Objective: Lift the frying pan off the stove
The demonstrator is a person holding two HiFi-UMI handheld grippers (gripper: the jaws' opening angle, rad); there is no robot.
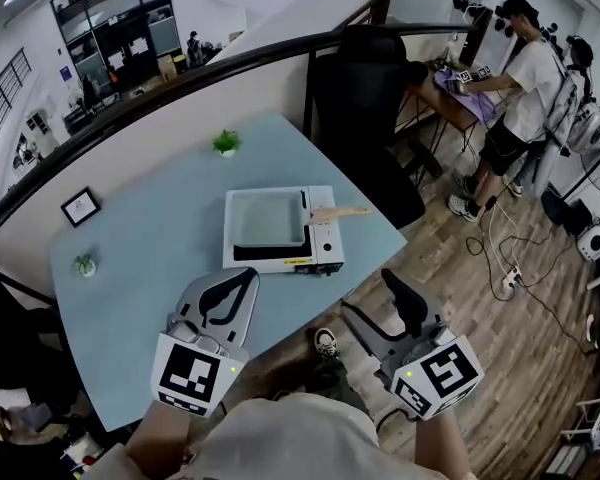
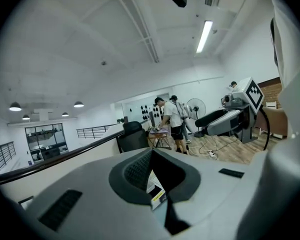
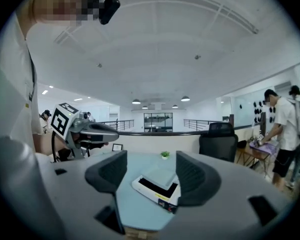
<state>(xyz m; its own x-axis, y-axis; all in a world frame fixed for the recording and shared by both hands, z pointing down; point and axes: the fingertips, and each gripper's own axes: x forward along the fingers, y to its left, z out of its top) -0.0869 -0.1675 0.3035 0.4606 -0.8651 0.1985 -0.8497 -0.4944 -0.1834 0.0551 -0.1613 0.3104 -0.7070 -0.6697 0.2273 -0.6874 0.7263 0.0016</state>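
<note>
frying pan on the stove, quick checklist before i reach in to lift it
1. Frying pan seated flat on the stove: ok.
2. Wooden handle free, sticking out on the right gripper's side: ok.
3. Right gripper open and empty: ok, jaws apart.
4. Left gripper open: not ok, jaws together at the tips, nothing between them.
5. Grippers at the handle: not ok, both are back near the table's near edge, short of the stove.
6. Burner off: cannot tell.
</note>
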